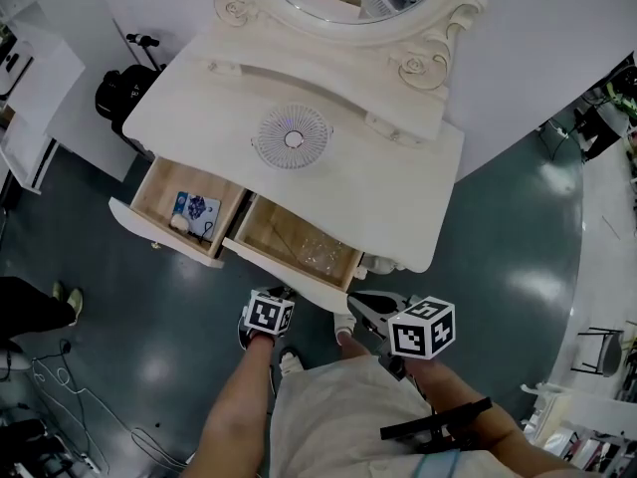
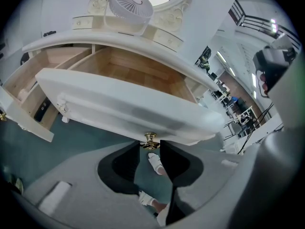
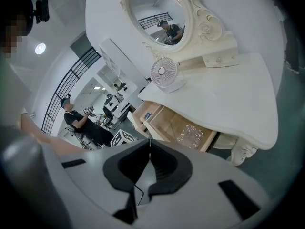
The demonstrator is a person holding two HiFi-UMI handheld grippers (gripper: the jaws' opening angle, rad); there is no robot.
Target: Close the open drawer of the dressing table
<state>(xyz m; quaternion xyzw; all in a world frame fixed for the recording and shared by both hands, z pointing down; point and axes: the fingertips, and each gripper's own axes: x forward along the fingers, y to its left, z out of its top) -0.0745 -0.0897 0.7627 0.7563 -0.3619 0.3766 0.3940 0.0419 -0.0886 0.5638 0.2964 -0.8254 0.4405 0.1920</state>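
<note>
Left claw (image 2: 150, 146) spread, brass knob (image 2: 150, 138) of open drawer (image 2: 124, 109) right at its tips, contact hard to call. Drawer mid-frame, pulled out. Right claw (image 3: 149, 144) clenched, empty.

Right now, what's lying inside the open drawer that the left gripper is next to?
Crumpled clear plastic lies on the wooden floor of the drawer, toward its right end; the rest looks bare. The rear, under the tabletop, is covered and unseen.
</note>
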